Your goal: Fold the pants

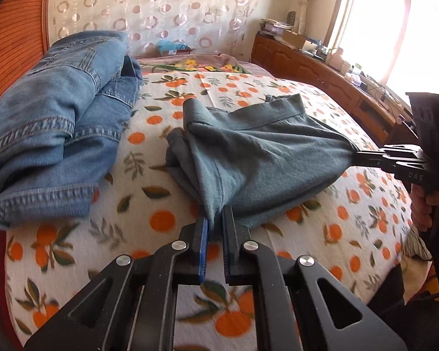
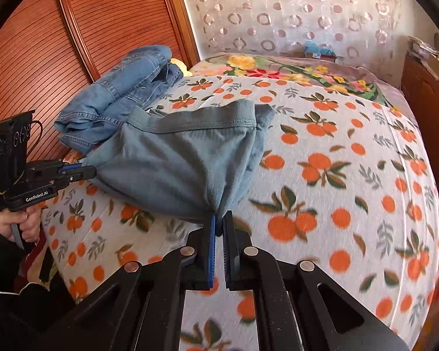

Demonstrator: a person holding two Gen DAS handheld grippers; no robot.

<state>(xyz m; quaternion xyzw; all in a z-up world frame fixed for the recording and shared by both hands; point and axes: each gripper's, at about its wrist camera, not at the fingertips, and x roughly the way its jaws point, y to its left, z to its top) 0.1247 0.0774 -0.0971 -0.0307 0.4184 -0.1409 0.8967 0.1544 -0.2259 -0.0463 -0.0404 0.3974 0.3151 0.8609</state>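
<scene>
Grey-blue short pants [image 1: 248, 158] hang stretched between my two grippers just above the bed, waistband [image 2: 190, 122] on the far side. My left gripper [image 1: 215, 219] is shut on one near corner of them. My right gripper [image 2: 219, 219] is shut on the other near corner. In the left wrist view the right gripper [image 1: 357, 156] pinches the cloth at the right. In the right wrist view the left gripper [image 2: 87, 171] pinches it at the left. The far part of the pants rests bunched on the bed.
A bedspread with an orange-fruit print [image 2: 336, 175] covers the bed. Blue jeans [image 1: 58, 122] lie in a heap at the left by the wooden headboard [image 2: 73, 44]. A wooden cabinet with clutter [image 1: 322, 67] runs along the right under a bright window.
</scene>
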